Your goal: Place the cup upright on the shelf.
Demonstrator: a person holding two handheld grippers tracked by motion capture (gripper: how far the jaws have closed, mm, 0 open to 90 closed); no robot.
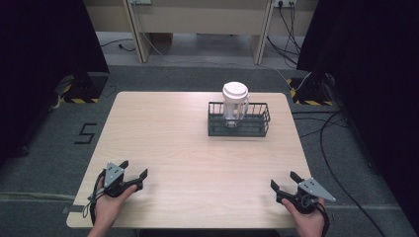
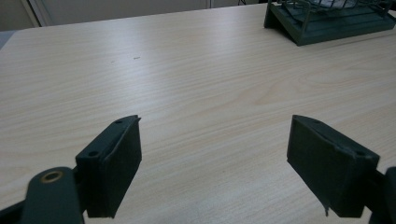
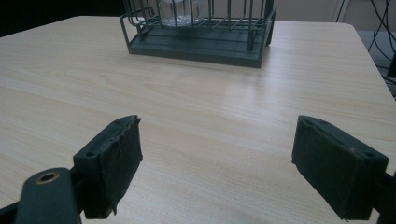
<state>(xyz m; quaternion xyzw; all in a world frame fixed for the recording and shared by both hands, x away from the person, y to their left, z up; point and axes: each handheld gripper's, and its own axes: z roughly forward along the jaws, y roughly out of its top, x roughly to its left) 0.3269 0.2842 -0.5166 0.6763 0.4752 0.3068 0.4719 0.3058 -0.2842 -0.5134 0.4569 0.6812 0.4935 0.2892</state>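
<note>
One clear jug (image 1: 234,104) with a white lid stands upright inside a dark wire basket (image 1: 239,129), toward the table's far side, about one o'clock from table centre in the high view. Jug sits in the basket's left portion; wire walls keep it from tipping, and the solid base tray holds it off the wood. Handle looks to face roughly right, hard to confirm at this size. In the right gripper view the basket (image 3: 196,44) lies at twelve o'clock, jug's glassy bottom (image 3: 180,13) visible through the bars; in the left gripper view just the basket's near corner (image 2: 322,28) shows at one o'clock. Pale wooden table (image 1: 188,168) bare otherwise. Left gripper (image 1: 134,177) rests at the near edge, about seven o'clock from centre, jaws spread wide with nothing between, aimed toward two o'clock, hand wrapped round its grip from below. Right gripper (image 1: 284,182) mirrors it at five o'clock, jaws likewise wide apart and empty, aimed toward ten to eleven o'clock. Both well apart from the basket. Judgement: a resting, ready posture, both tools angled inward at the jug, the right with the straighter line to it; work on the jug not yet begun.
</note>
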